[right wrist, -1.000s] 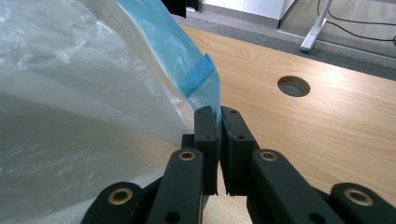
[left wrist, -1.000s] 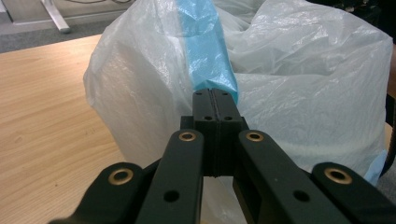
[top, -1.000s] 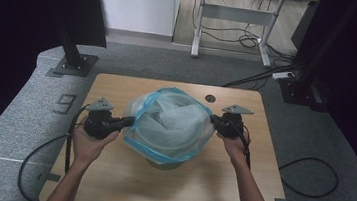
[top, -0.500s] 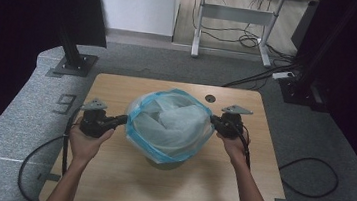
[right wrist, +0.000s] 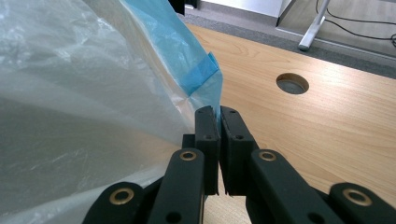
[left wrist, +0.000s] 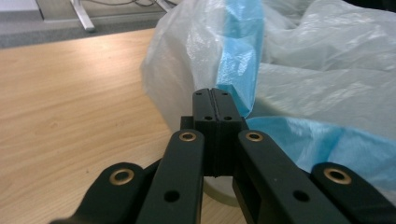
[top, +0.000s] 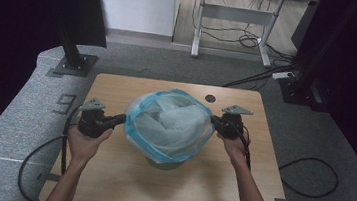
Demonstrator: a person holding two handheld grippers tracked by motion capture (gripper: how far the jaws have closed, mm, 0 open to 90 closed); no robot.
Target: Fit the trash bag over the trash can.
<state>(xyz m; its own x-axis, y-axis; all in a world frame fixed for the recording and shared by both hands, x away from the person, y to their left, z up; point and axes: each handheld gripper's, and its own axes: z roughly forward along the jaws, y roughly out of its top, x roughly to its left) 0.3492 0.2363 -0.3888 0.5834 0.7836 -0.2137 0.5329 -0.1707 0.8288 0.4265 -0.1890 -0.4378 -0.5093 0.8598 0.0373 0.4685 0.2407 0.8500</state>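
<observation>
Jaws of the left gripper (left wrist: 215, 100) and right gripper (right wrist: 217, 116) are pressed together, each pinching the blue rim of the plastic bag (top: 171, 125), stretched open above a wooden table (top: 107, 183). Grey carpet (top: 17, 129) and 1 desk frame (top: 235, 16) surround it. Against the earlier frames, the left gripper sits slightly farther left.

A wooden table (top: 107, 188) with a round hole (top: 210, 98) — a desk frame (top: 235, 16) beyond.

We find the plastic bag (top: 170, 126) blocking the centre of the table (top: 107, 183); bare wood along the lower frame and upper left corner leaves room to pass.
</observation>
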